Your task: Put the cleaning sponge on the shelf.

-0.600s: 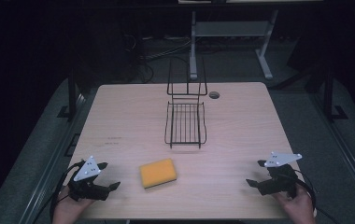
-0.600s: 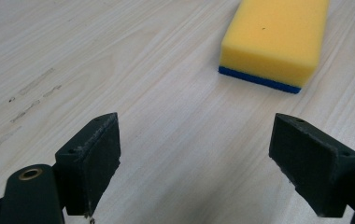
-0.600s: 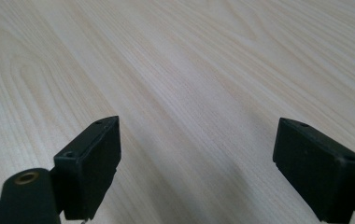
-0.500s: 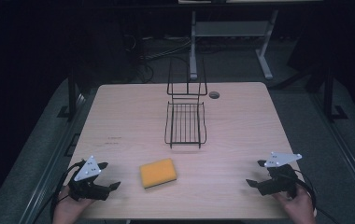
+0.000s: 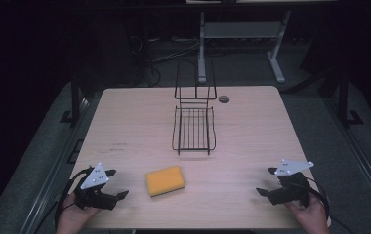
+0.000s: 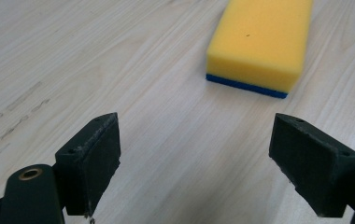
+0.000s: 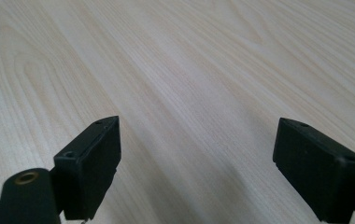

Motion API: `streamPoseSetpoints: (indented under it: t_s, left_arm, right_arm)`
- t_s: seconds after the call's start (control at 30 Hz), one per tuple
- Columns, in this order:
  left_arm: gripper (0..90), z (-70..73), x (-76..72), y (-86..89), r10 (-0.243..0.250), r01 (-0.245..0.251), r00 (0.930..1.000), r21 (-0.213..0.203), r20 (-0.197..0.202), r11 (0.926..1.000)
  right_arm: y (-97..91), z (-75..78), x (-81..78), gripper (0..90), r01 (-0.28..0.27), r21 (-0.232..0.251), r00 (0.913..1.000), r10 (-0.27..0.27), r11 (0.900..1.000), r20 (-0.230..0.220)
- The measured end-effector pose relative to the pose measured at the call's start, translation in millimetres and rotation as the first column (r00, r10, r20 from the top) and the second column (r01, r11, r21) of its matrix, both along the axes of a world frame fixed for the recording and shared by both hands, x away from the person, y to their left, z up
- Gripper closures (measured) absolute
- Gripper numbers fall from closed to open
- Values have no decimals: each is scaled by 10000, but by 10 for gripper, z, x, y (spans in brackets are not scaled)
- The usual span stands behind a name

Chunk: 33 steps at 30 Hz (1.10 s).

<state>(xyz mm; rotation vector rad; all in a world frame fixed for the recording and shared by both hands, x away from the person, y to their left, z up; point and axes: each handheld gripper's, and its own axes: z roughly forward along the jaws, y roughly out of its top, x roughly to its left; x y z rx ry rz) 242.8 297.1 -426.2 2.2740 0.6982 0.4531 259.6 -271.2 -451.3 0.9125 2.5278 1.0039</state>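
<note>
My left gripper (image 6: 194, 154): jaws spread wide, nothing between them, low over the table (image 5: 252, 141). Sponge (image 6: 259, 42) lies just ahead, yellow side up, blue layer underneath, not touching the jaws. My right gripper (image 7: 196, 158): also wide open, bare wood under it, well apart from the sponge. Wire rack (image 5: 194, 129) stands further back, mid-table.

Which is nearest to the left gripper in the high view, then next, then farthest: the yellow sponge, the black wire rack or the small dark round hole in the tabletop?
From the left gripper:
1. Yellow sponge, just to its right at the near edge.
2. Black wire rack, mid-table, farther back.
3. Small dark round hole, near the far edge, right of the rack.
</note>
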Motion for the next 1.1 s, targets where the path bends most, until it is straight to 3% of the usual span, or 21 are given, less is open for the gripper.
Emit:
streamPoseSetpoints:
  t_s: [0.63,1.1]
  left_arm:
    - [162,97,68,-211,-882,886,9960,262,-149,9957]
    - [162,224,161,-414,-1652,1669,9858,655,-314,9838]
  right_arm:
    - [49,-6,-13,149,-257,-73,9997,257,9996,-30]
    - [82,2,-19,149,-449,-71,9990,449,9990,-8]
